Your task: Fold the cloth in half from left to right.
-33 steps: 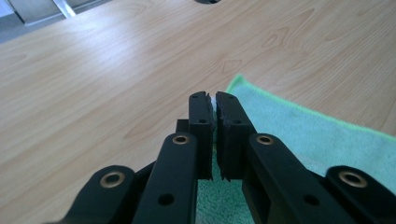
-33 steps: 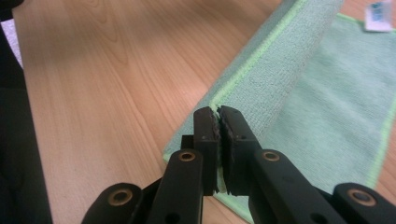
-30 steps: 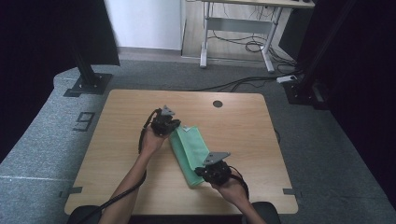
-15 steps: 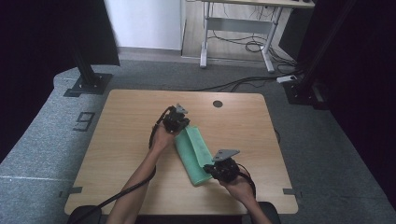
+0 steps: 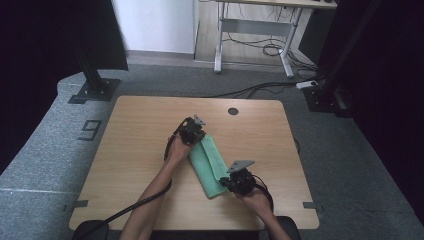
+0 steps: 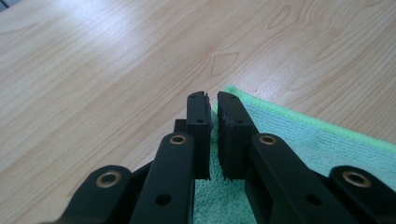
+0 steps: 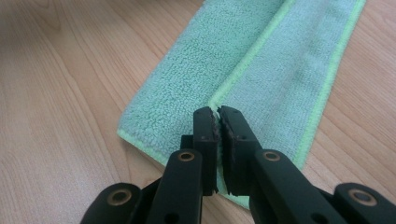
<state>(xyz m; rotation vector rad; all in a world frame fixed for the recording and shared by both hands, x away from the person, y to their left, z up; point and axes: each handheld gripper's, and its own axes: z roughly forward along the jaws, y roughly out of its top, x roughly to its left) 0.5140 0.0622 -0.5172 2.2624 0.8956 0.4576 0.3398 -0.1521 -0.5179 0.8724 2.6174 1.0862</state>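
A green microfibre cloth (image 5: 210, 163) lies folded into a long narrow strip on the wooden table (image 5: 135, 145), running from the middle toward the near right. My left gripper (image 5: 198, 138) sits at the strip's far end; in the left gripper view its jaws (image 6: 212, 105) are nearly together, with the cloth's corner (image 6: 327, 140) pinched between the pads. My right gripper (image 5: 225, 183) is at the near end. In the right gripper view it (image 7: 216, 114) is shut on the folded edge of the cloth (image 7: 261, 70), whose upper layer overlaps the lower along a seam.
A round cable hole (image 5: 233, 111) sits near the table's far edge. A black cable (image 5: 125, 212) trails from my left gripper off the near edge. Beyond the table stand a desk frame (image 5: 250, 45) and a black stand base (image 5: 92, 90) on grey carpet.
Both hands have moved to the right and come down. The cloth, held up and spread wider a second ago, now lies flat as a narrower folded strip.
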